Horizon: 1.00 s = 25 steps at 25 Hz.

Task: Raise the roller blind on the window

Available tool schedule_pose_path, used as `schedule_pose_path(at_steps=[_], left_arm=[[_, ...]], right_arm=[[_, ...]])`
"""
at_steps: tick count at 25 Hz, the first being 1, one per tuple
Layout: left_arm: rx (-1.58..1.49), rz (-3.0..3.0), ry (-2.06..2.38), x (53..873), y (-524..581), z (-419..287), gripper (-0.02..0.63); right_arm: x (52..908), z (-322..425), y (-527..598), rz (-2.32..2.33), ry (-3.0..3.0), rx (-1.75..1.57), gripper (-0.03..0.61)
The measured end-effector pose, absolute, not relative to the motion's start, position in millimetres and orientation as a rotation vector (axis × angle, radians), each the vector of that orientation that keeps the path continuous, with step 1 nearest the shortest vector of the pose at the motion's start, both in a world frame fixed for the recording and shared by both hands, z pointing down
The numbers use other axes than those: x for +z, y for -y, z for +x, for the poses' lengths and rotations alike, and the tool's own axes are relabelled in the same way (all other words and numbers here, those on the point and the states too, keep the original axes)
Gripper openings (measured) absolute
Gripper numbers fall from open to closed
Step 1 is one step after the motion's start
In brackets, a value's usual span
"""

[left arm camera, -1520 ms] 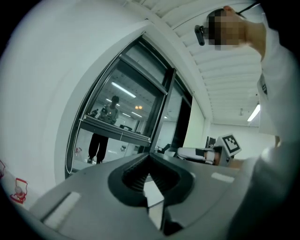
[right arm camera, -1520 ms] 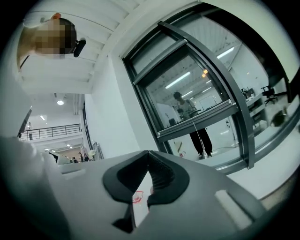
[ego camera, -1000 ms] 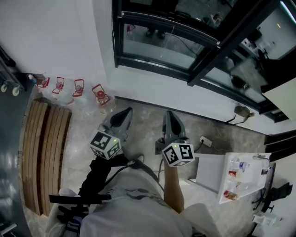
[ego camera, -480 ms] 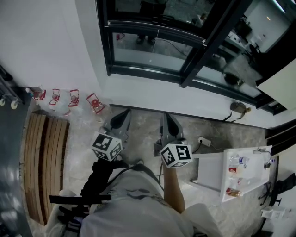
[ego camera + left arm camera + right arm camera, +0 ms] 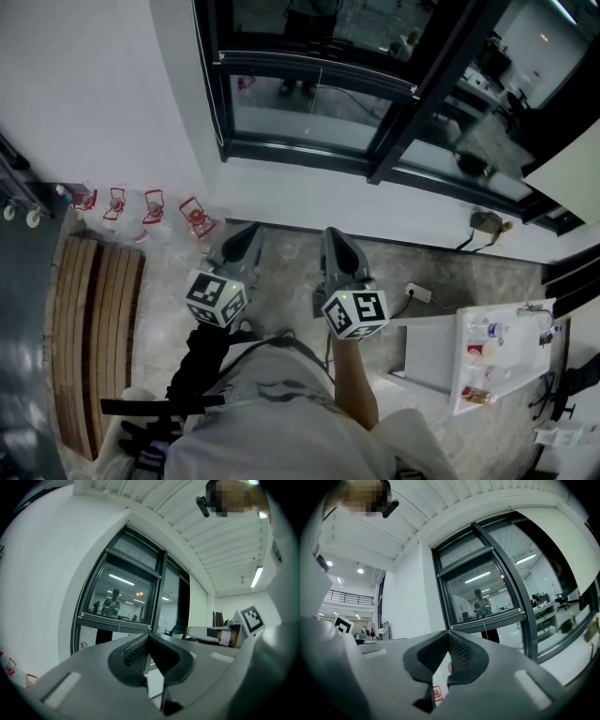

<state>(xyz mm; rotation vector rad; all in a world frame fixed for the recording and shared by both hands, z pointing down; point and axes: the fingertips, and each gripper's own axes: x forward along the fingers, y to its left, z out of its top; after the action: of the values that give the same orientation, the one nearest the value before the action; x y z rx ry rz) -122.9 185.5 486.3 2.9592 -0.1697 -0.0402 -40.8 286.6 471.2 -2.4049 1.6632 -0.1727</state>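
As seen in the head view, left gripper (image 5: 251,232) and right gripper (image 5: 334,236) sit side by side, level, facing the window (image 5: 305,101); roller blind (image 5: 570,178) is a pale sheet at the far-right pane, well apart from both; left gripper view: jaws together, tips meeting; right gripper view: jaws together, tips meeting.

Left tool (image 5: 253,228): grey tapered shell. At its 6 o'clock end in the head view sits the left marker cube (image 5: 215,297), black-and-white squares with a small green light. Right tool (image 5: 330,234): same build, with the right marker cube (image 5: 356,313). The pads (image 5: 133,651) are dark with a fine mesh texture. The person wears a pale top (image 5: 272,417) and a black left sleeve (image 5: 199,361).
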Motion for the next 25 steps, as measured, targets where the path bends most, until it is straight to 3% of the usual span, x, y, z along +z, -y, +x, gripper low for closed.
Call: schedule_pose_path(at_steps=[25], left_arm=[[-0.039,2.947,0.212,487,-167,-110,-0.002]], right_arm=[[474,-29,-271,-2.399,-1.687,-0.168,-0.002]])
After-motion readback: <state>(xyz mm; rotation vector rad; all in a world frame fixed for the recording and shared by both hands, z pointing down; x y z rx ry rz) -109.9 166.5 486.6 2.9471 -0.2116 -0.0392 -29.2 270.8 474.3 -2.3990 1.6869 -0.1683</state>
